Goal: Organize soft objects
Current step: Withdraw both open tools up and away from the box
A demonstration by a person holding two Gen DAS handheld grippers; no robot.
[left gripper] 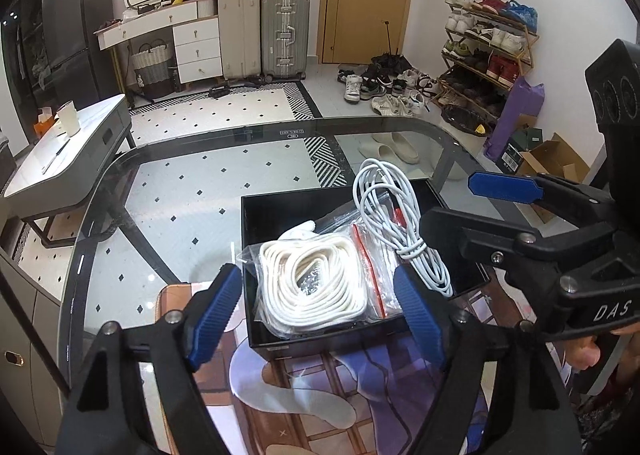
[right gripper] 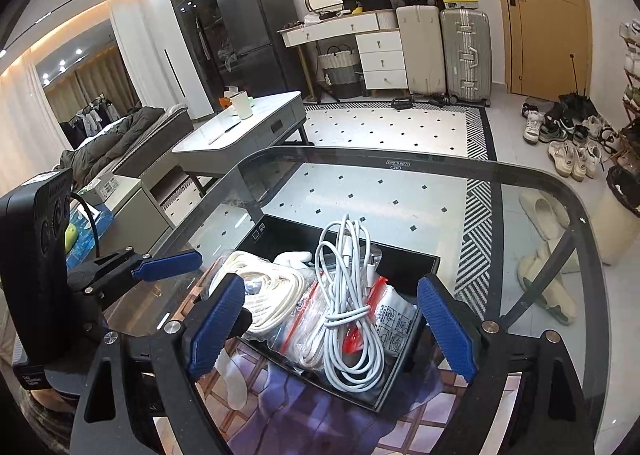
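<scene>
In the left wrist view, the left tool [left gripper: 320,307] is hanging over the near part of a black box [left gripper: 280,211] that is standing on the glass tabletop [left gripper: 160,183]. Its two blue fingers [left gripper: 216,315] are standing wide apart and are pressing on nothing. Between them, lower down in the box, a plastic bag with a coiled white rope [left gripper: 316,287] is lying. Just to the right of it are lying more clear bags with red strips [left gripper: 370,263], and a white cable [left gripper: 396,215] is resting over them and over the far right part of the box. A white cloth piece [left gripper: 298,233] is showing behind the rope bag. The right tool [left gripper: 472,199] is entering from the right, above the box, with its fingers apart and nothing between them.

In the right wrist view, the right tool [right gripper: 332,323] is looking down on the same box [right gripper: 404,279]. Its blue fingers [right gripper: 446,323] are wide apart and are gripping nothing. The cable [right gripper: 352,319] is lying in loose loops on top of the bags [right gripper: 304,319] in the middle of the box, and the rope [right gripper: 264,291] is lying on the left side. A small white packet with print [right gripper: 394,315] is lying to the right of the cable. The left tool [right gripper: 172,259] is showing at the left, apart from the box contents. A printed mat [right gripper: 320,415] is lying under the near side of the box.
</scene>
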